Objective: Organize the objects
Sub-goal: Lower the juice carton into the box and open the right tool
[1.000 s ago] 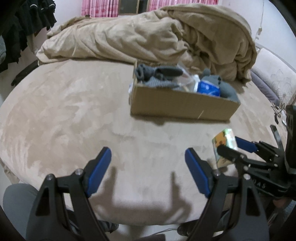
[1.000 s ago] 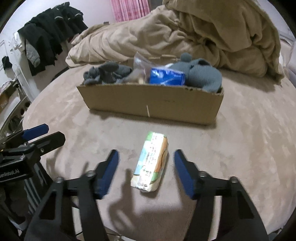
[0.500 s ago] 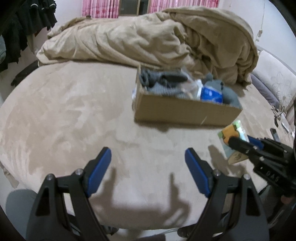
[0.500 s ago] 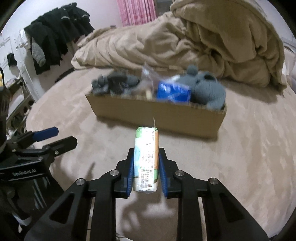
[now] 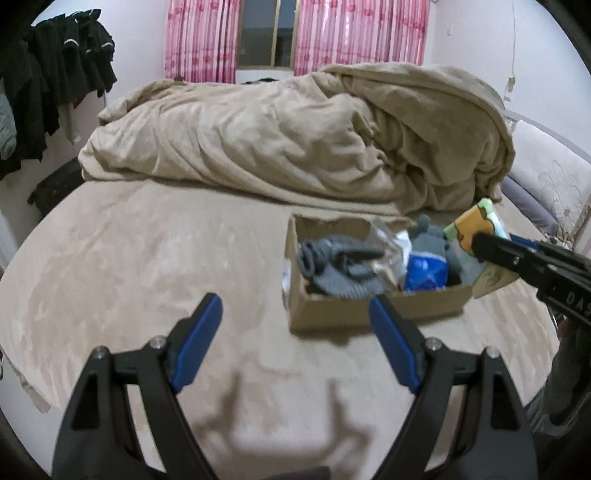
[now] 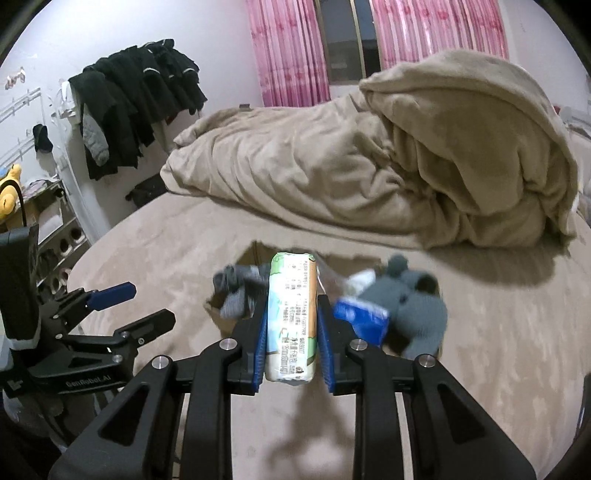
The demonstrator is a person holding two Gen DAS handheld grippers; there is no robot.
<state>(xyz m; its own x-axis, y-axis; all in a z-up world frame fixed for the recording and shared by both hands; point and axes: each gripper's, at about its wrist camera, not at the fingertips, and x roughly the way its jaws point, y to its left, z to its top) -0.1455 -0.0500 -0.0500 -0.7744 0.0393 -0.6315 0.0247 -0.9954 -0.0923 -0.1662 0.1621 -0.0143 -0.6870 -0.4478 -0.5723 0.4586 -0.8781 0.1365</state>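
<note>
My right gripper (image 6: pixel 291 328) is shut on a tissue pack (image 6: pixel 293 314) and holds it in the air above the cardboard box (image 5: pixel 373 315). In the left wrist view the pack (image 5: pixel 476 229) shows over the box's right end, with the right gripper (image 5: pixel 487 245) behind it. The box holds grey socks (image 5: pixel 340 266), a blue packet (image 5: pixel 426 275) and a clear bag (image 5: pixel 388 240). My left gripper (image 5: pixel 295 339) is open and empty, low over the bed in front of the box; it also shows in the right wrist view (image 6: pixel 129 306).
A crumpled beige duvet (image 5: pixel 314 140) lies behind the box on the beige bed (image 5: pixel 129 258). Dark clothes (image 6: pixel 136 99) hang at the left wall. Pink curtains (image 5: pixel 362 33) hang at the back. A pillow (image 5: pixel 546 177) is at the right.
My right gripper closed on the tissue pack, lifted it off the bed and carried it forward over the box. Both views have risen; the left gripper stayed open.
</note>
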